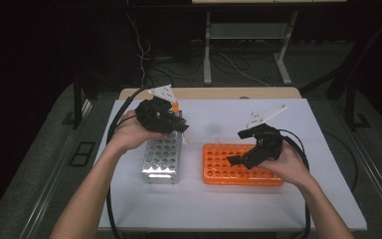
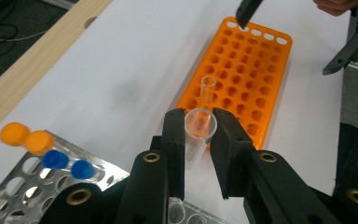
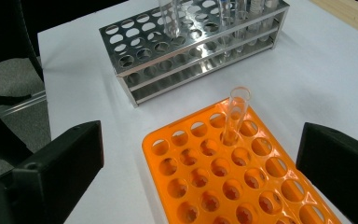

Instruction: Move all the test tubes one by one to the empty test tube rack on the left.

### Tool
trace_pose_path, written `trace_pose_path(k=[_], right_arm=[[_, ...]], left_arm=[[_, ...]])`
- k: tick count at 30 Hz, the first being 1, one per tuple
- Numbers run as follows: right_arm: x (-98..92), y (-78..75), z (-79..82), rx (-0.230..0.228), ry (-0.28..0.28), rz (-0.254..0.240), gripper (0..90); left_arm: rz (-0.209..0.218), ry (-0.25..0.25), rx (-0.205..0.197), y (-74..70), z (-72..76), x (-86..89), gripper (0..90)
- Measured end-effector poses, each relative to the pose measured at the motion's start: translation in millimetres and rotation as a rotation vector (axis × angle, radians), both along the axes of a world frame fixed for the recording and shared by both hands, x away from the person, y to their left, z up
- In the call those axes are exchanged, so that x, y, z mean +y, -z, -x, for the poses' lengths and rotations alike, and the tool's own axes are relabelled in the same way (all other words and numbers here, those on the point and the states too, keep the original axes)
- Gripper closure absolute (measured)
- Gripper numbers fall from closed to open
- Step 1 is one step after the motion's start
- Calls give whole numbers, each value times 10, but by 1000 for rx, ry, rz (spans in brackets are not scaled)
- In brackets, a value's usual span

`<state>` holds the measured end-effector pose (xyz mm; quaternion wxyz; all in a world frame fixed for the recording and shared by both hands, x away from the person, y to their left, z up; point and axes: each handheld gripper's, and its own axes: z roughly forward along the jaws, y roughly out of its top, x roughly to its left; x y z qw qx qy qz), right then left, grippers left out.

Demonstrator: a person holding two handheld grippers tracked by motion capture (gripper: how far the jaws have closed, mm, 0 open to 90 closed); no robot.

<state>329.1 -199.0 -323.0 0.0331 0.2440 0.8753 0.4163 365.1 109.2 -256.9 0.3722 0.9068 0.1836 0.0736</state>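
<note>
- From the high view we've got a white table top with a shiny steel rack full of round holes at about 9 o'clock of centre and a flat orange plastic rack with rows of holes just to its right, the two near each other but not touching.
- Our left gripper sits over the far end of the steel rack. From up here we honestly can't tell what's in it.
- The left gripper view sorts that out: its two black jaws are clamped on a clear open-topped test tube, pinched just under the rim, with the tube's body running down between them.
- That same view picks up two orange caps and two blue caps on tubes in the steel rack at 8 o'clock, which the high view pretty much hides under the hand.
- It also shows a second clear tube standing upright in the orange rack, near the rack's edge closest to the steel one.
- Our right gripper hovers over the orange rack, and the right gripper view shows its jaws spread wide apart, nothing between them.
- That view puts the standing tube at 12 o'clock in a hole near the corner, with the steel rack behind it holding a few more clear tubes.
</note>
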Motion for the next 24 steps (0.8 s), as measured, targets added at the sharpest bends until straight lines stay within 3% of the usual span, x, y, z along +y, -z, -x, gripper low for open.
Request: trace_pose_path(k=[10,24], right_arm=[[-109,43,31,4,7,-5,3],[-285,106,86,10,36,-34,3]], left_arm=[[-9,-64,-21,-50,-130,135,744],[-12,-126,-22,57,-305,226,744]])
